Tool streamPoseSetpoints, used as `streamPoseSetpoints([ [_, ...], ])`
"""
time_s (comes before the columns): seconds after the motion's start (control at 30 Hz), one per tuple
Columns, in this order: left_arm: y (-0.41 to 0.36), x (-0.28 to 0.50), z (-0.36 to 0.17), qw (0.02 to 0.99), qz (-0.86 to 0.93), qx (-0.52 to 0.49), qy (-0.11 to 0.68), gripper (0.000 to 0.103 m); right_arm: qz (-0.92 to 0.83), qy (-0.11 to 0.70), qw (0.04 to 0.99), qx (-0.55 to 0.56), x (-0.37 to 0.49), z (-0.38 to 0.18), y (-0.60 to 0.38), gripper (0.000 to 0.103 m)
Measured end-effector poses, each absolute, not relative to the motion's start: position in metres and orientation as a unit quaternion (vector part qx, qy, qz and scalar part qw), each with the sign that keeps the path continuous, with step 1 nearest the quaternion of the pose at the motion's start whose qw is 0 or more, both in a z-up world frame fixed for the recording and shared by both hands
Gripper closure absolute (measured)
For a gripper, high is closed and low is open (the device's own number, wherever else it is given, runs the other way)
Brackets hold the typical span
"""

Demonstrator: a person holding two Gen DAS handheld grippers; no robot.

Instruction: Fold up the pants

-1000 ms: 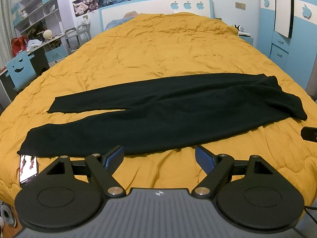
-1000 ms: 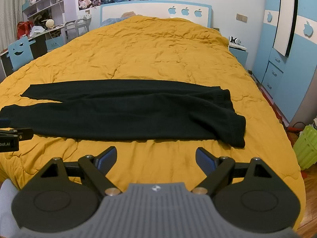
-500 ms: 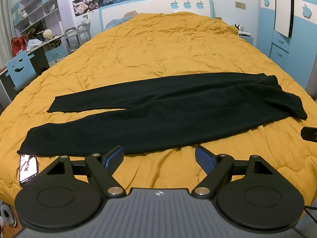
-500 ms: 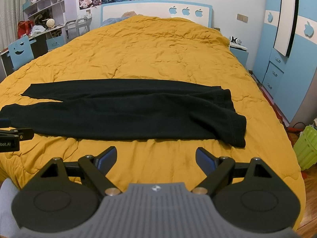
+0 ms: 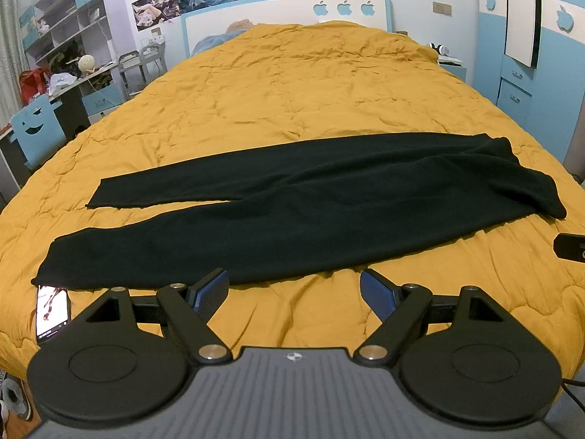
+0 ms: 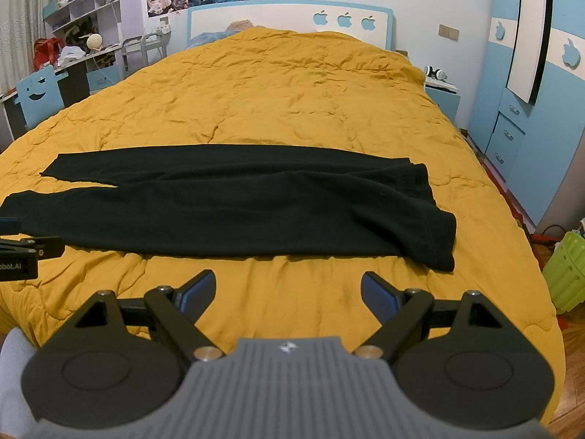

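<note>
The black pants lie flat and unfolded across the bed, near its foot edge, waistband toward the right edge, the two legs splitting toward the left edge. A phone lies at the near-left corner, just beside the nearer leg's cuff, partly hidden by the left gripper. That gripper hovers over the foot edge, fingers spread wide, holding nothing. The right gripper hangs likewise apart and empty. Each gripper shows only partly at the other view's edge.
</note>
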State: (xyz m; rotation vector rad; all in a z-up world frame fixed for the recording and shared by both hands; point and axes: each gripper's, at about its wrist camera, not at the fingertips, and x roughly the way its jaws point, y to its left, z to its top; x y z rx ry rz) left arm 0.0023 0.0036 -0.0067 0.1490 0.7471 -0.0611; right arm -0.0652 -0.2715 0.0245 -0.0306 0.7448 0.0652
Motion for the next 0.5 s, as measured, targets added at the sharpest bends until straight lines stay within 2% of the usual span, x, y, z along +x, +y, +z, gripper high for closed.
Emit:
streamPoseSetpoints([
  [0.5,0.0068,-0.0020,-0.0130,0.928,-0.030,0.073,0.365,0.008,0.032,0.364,0.931,-0.015,-0.0655,0.0244,-0.2710,0.020],
])
